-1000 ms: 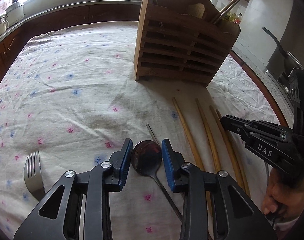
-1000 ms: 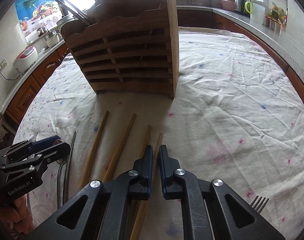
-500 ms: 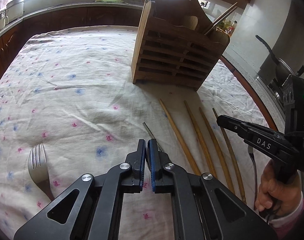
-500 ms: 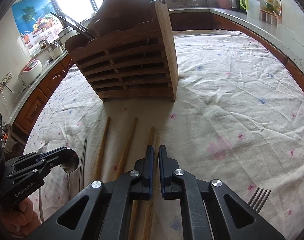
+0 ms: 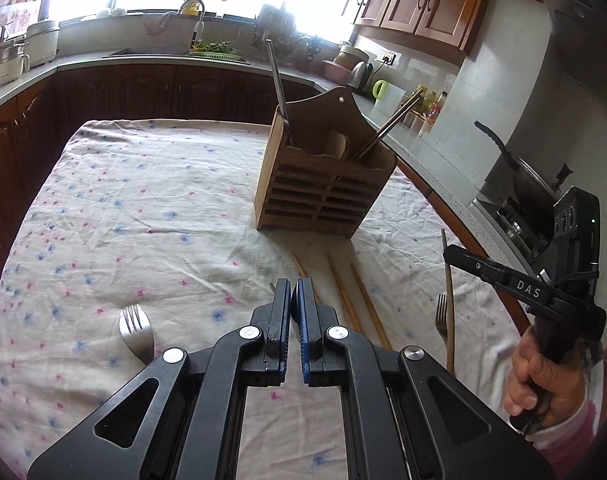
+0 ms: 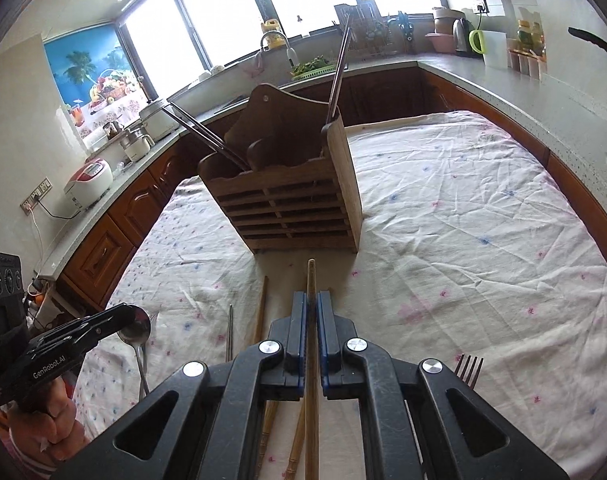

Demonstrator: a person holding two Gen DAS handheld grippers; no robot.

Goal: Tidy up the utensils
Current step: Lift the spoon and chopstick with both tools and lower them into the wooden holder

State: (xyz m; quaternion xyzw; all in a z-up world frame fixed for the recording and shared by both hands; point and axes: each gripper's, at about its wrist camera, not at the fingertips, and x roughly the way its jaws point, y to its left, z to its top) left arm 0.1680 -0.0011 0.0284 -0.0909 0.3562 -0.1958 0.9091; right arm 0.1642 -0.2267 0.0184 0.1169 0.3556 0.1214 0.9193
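Note:
A wooden utensil holder [image 5: 323,192] [image 6: 291,196] stands on the flowered tablecloth with metal chopsticks [image 5: 277,84] in it. My left gripper [image 5: 291,292] is shut on a metal spoon, whose bowl [image 6: 135,326] shows at its tip in the right wrist view. My right gripper [image 6: 311,304] is shut on a wooden chopstick [image 6: 311,280] that points at the holder and is lifted off the cloth. Other wooden chopsticks [image 5: 343,288] [image 6: 259,312] lie on the cloth in front of the holder.
A fork [image 5: 135,332] lies left of my left gripper, and another fork [image 5: 441,318] [image 6: 469,368] lies by the right gripper. A thin metal chopstick [image 6: 229,332] lies on the cloth. Counters with kitchenware ring the table.
My left gripper closed on the spoon and lifted it. My right gripper lifted one wooden chopstick off the cloth. Both grippers rose and drew back from the holder.

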